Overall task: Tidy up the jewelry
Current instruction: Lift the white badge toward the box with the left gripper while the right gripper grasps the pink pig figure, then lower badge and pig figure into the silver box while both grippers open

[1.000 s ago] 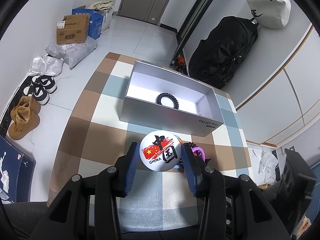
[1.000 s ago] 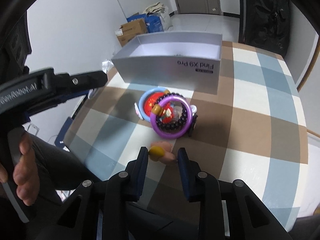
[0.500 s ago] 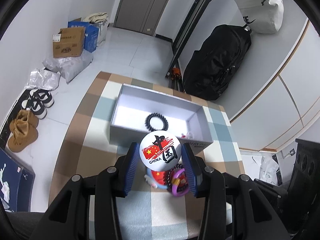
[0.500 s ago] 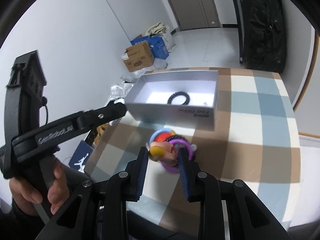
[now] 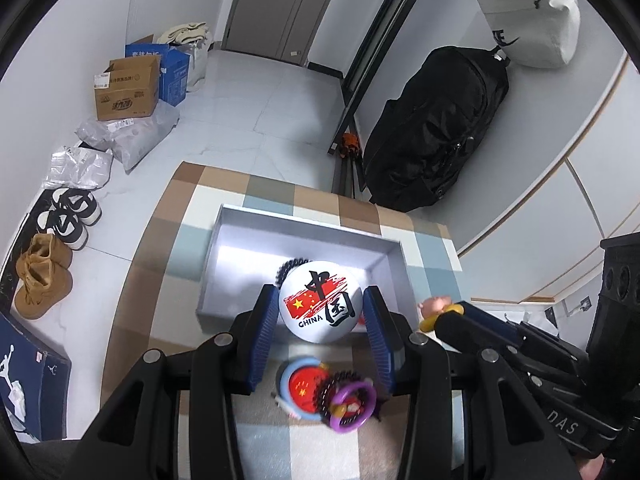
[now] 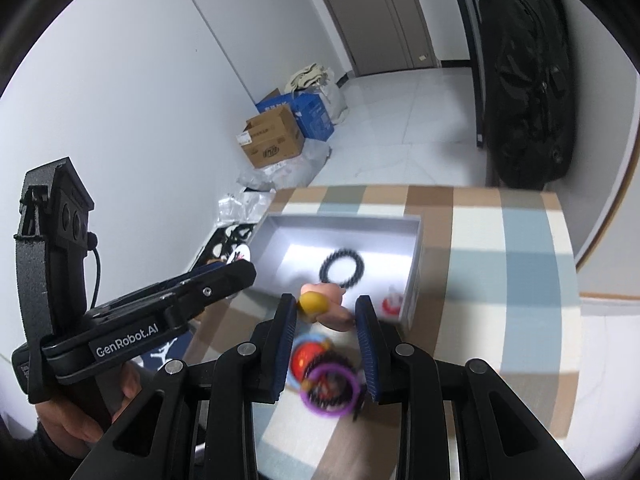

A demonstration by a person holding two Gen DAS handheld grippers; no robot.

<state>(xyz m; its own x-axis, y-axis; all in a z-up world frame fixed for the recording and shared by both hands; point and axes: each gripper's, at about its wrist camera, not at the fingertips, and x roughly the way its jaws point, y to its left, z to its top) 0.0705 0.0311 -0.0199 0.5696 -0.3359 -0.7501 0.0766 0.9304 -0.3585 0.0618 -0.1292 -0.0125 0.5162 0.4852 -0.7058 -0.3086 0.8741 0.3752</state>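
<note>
My left gripper [image 5: 320, 318] is shut on a round white badge [image 5: 320, 306] with a red flag and "CHINA", held above the near wall of the open grey box [image 5: 224, 248]. A black coiled hair tie [image 6: 342, 269] lies in the box, with a small red-and-white item [image 6: 390, 305] at its near right corner. My right gripper [image 6: 326, 316] is shut on a pink and yellow trinket [image 6: 324, 306], also above the box's near edge. A pile stays on the table: a red badge [image 5: 304, 388], a purple ring [image 5: 352, 404] and dark beads [image 5: 332, 390].
The checked tablecloth [image 5: 152, 280] covers a small table with floor close around it. Shoes [image 5: 68, 216], cardboard boxes [image 5: 128, 88] and plastic bags lie on the floor to the left. A black backpack [image 5: 436, 132] leans on the far wall.
Both grippers have risen and moved forward from the pile toward the box, each carrying its item. The box now lies right under the fingertips.
</note>
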